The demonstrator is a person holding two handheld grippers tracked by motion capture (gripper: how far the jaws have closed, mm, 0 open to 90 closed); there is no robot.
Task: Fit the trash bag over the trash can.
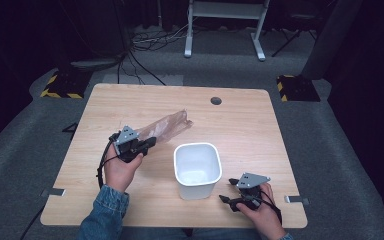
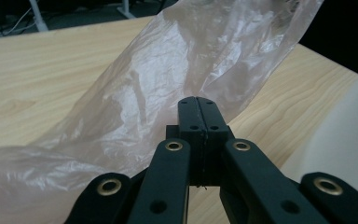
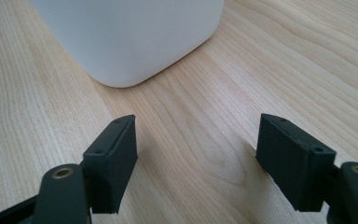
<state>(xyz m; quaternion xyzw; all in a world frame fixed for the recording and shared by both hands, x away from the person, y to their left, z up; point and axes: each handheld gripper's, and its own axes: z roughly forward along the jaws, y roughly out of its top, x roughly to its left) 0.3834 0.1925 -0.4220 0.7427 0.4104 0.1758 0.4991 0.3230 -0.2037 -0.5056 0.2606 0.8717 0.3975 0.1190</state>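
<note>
Your left gripper has its jaws pressed together on a pinch of the clear plastic bag, which trails off from the jaws toward the far side of the table, just left of the white bin. Looks like the liner is going into that bin. Keep the pinch firm and lift high enough that the loose end clears the rim before you swing right. Your right gripper sits low on the table just right of the bin, jaws spread, nothing between them; bring it up to catch the bag's free edge and open the mouth. The bin looks empty inside.
</note>
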